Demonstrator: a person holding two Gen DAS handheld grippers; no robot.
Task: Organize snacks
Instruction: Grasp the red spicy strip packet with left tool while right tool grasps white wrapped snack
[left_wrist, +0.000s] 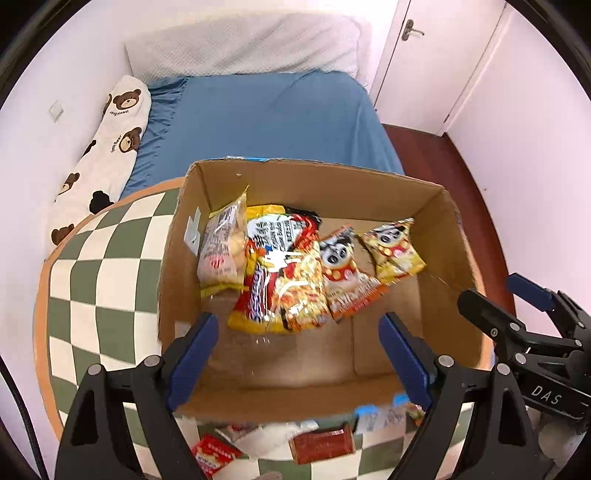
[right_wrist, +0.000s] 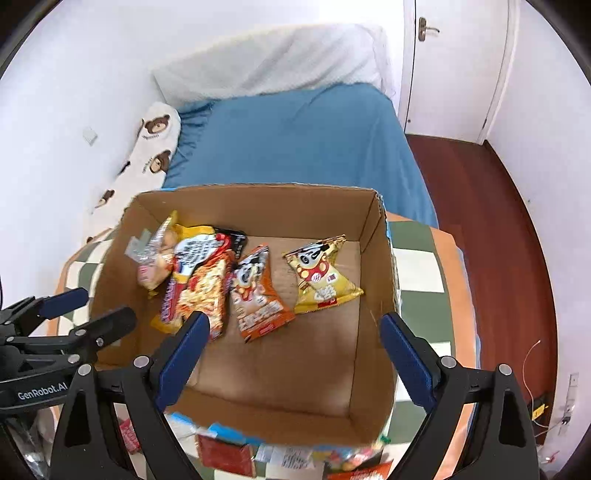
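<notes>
An open cardboard box (left_wrist: 448, 236) (right_wrist: 373, 258) stands on a green-and-white checkered table. Inside lie a pale snack bag (left_wrist: 223, 247) (right_wrist: 157, 262), a red-and-yellow noodle pack (left_wrist: 284, 273) (right_wrist: 201, 280), an orange panda bag (left_wrist: 345, 277) (right_wrist: 255, 295) and a yellow panda bag (left_wrist: 393, 251) (right_wrist: 321, 275). My left gripper (left_wrist: 297, 354) is open and empty over the box's near side. My right gripper (right_wrist: 295, 354) is open and empty above the box; it also shows in the left wrist view (left_wrist: 517, 310). Loose snacks (left_wrist: 321, 446) (right_wrist: 225, 452) lie in front of the box.
The checkered table (left_wrist: 96, 288) (right_wrist: 417, 295) stands against a bed with a blue sheet (left_wrist: 266, 114) (right_wrist: 295, 136) and a bear-print pillow (left_wrist: 107, 147). A wooden floor (right_wrist: 491, 221) and a white door (right_wrist: 447, 66) are to the right.
</notes>
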